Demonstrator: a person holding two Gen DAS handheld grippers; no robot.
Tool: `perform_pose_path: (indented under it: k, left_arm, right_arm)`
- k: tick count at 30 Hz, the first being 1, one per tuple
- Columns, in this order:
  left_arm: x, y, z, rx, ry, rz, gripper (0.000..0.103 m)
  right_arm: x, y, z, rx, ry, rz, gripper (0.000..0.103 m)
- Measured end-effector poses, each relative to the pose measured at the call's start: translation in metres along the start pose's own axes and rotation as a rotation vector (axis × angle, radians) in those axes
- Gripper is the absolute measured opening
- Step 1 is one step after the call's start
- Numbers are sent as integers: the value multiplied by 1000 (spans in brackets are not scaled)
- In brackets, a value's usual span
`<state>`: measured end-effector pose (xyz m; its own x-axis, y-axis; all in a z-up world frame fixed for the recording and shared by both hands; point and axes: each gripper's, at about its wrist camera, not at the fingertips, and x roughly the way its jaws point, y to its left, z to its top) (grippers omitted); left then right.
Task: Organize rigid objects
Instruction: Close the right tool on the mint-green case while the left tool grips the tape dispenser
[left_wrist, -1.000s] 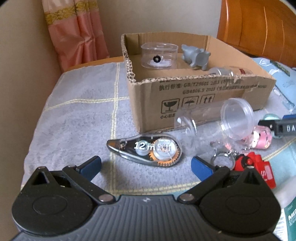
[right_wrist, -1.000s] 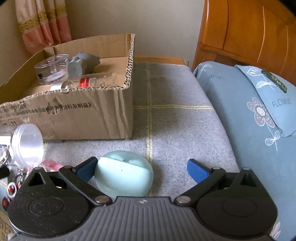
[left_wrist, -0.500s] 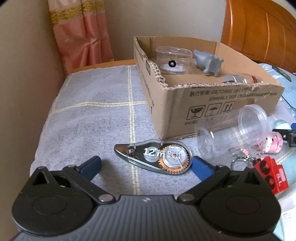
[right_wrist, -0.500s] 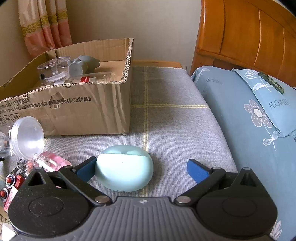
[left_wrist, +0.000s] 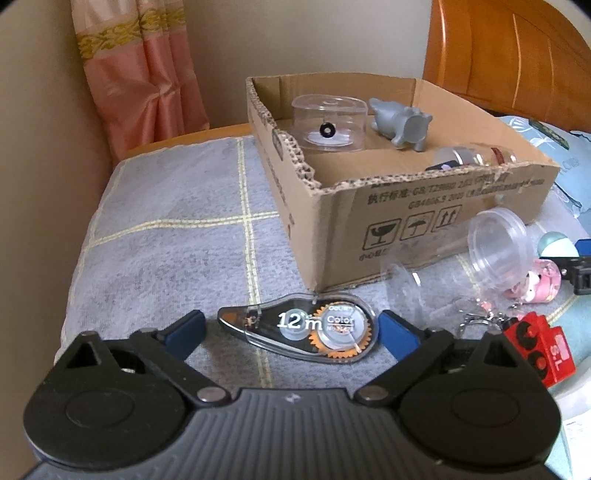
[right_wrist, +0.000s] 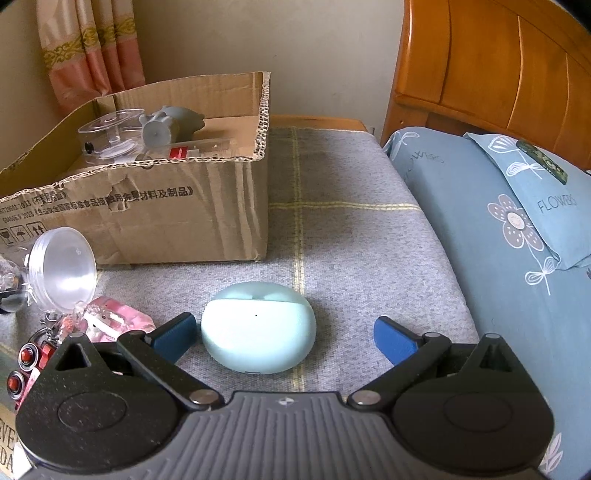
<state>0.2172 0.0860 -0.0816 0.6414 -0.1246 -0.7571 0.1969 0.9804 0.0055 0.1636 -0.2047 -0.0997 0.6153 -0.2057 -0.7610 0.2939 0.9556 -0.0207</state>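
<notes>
A clear correction tape dispenser marked "12m" lies on the grey blanket between the open fingers of my left gripper. A mint green earbud case lies between the open fingers of my right gripper, nearer the left finger. The cardboard box behind holds a clear round case, a grey elephant figure and a clear bottle. The box also shows in the right wrist view.
A clear jar with open lid, a pink charm, a key ring and a red toy lie right of the tape. Blue flowered pillows and a wooden headboard are at the right. A pink curtain hangs behind.
The left gripper moved left and forward until the tape dispenser sits between its fingers. The right gripper drew back slightly; the earbud case shows fuller between its fingers.
</notes>
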Motion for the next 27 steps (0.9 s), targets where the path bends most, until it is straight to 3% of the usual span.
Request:
perform_pose_path:
  k: [5,11,19,27]
  left_arm:
    - [-2,-3,2,35,4,-7,90]
    - [-1,-5,4,42,13,2,90]
    - [-1,-6,3,33,23,7,90]
    - [0,-5,3,27,25,6,90]
  right_arm:
    - [-1,2,-2,-4,-4,4,103]
    - [-8,5,-3,-24,-18,24,85]
    - [-12,5,-3,-33,-38,35,68]
    - [-13,3,-5,-40,-51,38,66]
